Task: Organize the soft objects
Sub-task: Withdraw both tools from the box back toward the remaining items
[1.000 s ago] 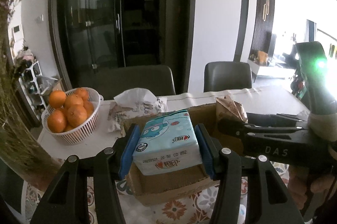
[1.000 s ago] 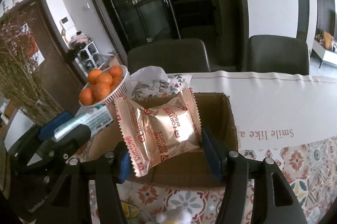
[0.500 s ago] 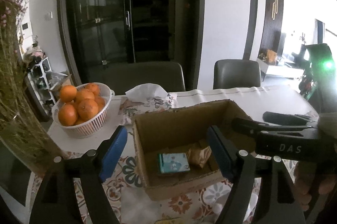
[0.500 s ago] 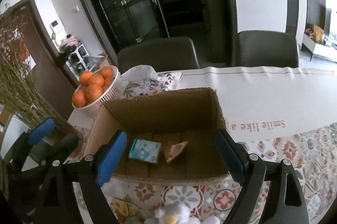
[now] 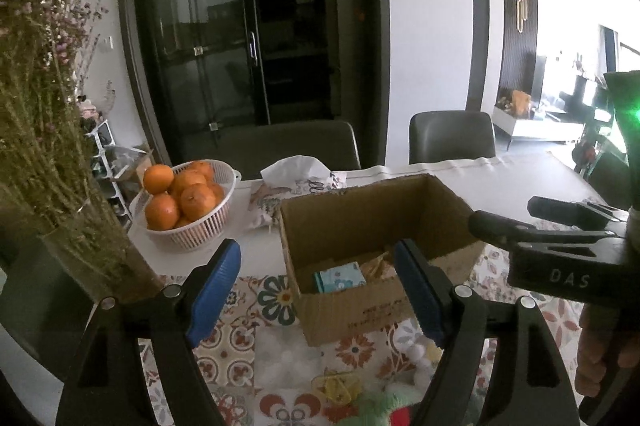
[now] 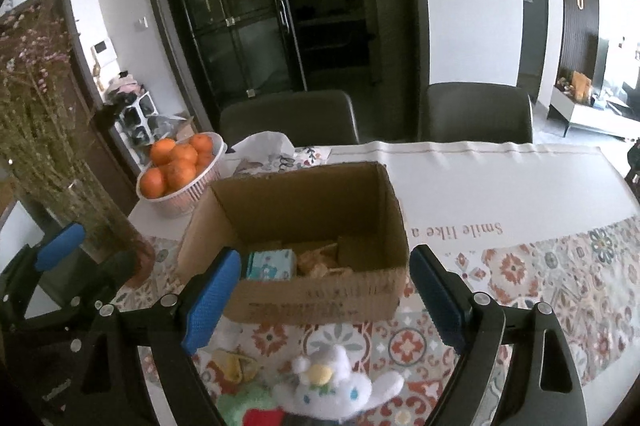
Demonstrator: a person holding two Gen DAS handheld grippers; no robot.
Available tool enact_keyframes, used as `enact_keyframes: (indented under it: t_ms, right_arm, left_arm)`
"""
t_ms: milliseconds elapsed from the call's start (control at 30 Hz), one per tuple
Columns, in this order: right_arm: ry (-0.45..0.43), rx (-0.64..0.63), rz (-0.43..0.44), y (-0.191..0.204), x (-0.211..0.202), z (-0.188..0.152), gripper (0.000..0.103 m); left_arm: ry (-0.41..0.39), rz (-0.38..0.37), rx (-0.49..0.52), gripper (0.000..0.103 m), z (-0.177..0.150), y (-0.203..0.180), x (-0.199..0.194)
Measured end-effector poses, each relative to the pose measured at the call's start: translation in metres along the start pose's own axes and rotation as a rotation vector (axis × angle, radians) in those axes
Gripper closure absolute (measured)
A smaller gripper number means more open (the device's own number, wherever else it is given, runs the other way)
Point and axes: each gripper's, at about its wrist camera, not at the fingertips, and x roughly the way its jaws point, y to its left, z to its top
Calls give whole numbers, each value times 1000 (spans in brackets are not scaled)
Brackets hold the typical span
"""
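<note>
An open cardboard box (image 5: 360, 310) (image 6: 312, 298) stands on the patterned tablecloth. Inside it lie a light-blue tissue pack (image 5: 340, 276) (image 6: 270, 264) and a gold biscuit packet (image 5: 378, 264) (image 6: 320, 262) side by side. My left gripper (image 5: 316, 290) hangs open in front of the box with nothing between its blue pads. My right gripper (image 6: 324, 300) is also open and empty, just short of the box's near wall. On the cloth below it lie a white plush toy (image 6: 336, 386), a green plush (image 6: 248, 406) and a small yellow item (image 6: 236, 366).
A white basket of oranges (image 5: 188, 209) (image 6: 180, 169) sits left of the box. A vase of dried flowers (image 5: 60, 145) (image 6: 48, 145) stands at the table's left edge. A tissue pouch (image 5: 296, 177) lies behind the box, with two dark chairs (image 6: 476, 113) beyond.
Both grippers opened and let go: the tissue pack and the biscuit packet dropped into the box. Both grippers then drew back and upward from the box.
</note>
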Motion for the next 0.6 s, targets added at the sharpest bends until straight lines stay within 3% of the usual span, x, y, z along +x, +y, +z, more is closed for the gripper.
enact_keyframes:
  t_ms: [600]
  right_arm:
    - [26,-17,26,21,-58,-60,15]
  left_arm:
    - [0,-14,12,18,-48,1,-72]
